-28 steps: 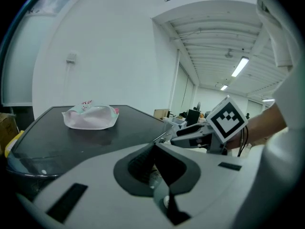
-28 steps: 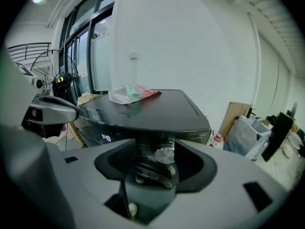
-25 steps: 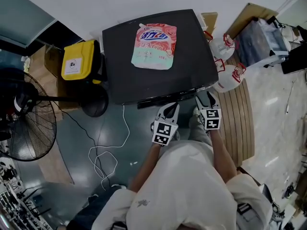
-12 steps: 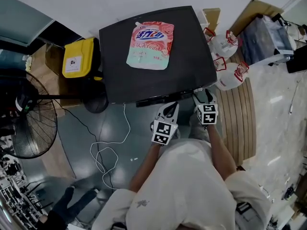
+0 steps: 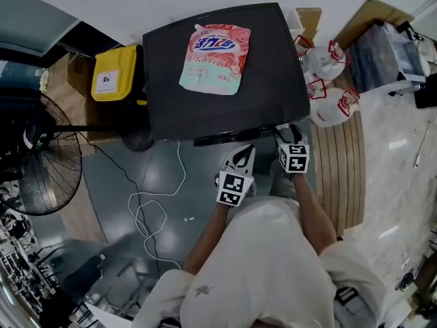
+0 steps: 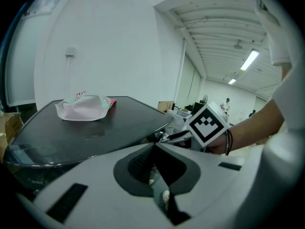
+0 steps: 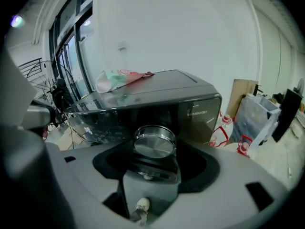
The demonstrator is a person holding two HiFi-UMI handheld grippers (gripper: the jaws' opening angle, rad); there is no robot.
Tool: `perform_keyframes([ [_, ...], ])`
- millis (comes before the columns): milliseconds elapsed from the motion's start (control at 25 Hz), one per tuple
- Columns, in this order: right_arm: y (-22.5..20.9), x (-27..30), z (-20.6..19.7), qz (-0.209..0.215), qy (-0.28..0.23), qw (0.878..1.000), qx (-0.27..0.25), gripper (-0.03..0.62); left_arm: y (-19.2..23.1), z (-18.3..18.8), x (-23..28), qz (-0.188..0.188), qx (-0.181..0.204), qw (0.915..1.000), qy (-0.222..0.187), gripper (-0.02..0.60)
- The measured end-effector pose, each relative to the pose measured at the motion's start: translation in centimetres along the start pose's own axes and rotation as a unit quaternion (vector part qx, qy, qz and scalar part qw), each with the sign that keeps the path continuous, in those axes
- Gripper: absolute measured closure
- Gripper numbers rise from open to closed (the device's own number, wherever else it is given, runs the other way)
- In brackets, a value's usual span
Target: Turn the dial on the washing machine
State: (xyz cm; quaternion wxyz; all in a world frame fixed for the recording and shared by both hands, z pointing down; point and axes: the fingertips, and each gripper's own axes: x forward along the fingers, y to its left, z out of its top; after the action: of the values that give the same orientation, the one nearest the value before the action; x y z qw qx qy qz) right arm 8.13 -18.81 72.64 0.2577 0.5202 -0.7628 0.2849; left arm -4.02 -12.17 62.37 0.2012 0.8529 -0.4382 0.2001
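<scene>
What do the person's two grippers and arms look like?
The left gripper and right gripper have pale grey bodies with dark inner pads. Each carries a cube of black-and-white square markers. The person wears a white short-sleeved shirt and a dark band on the right wrist. The right jaws have just been closing, with the dial between them.

pouch (image 5: 215, 59) on washing machine (image 5: 273, 94); fan (image 5: 44, 173) left
</scene>
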Motion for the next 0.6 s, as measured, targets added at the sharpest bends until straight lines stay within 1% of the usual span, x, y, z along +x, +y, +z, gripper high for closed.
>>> perform_keyframes([
  [120,0.16,0.13,-0.06,0.009,0.0,1.0,0.007,0.318,-0.08,-0.27,0.1,0.005,-0.002,1.0,0.002,0.568],
  [360,0.25,0.05,-0.02,0.032,-0.003,0.999,0.039,0.318,-0.24,-0.2,0.33,0.011,-0.005,0.9999,0.005,0.568],
  [600,0.23,0.12,-0.05,0.056,-0.009,0.996,0.07,0.319,-0.69,-0.13,0.96,0.008,-0.004,0.9999,0.006,0.568],
])
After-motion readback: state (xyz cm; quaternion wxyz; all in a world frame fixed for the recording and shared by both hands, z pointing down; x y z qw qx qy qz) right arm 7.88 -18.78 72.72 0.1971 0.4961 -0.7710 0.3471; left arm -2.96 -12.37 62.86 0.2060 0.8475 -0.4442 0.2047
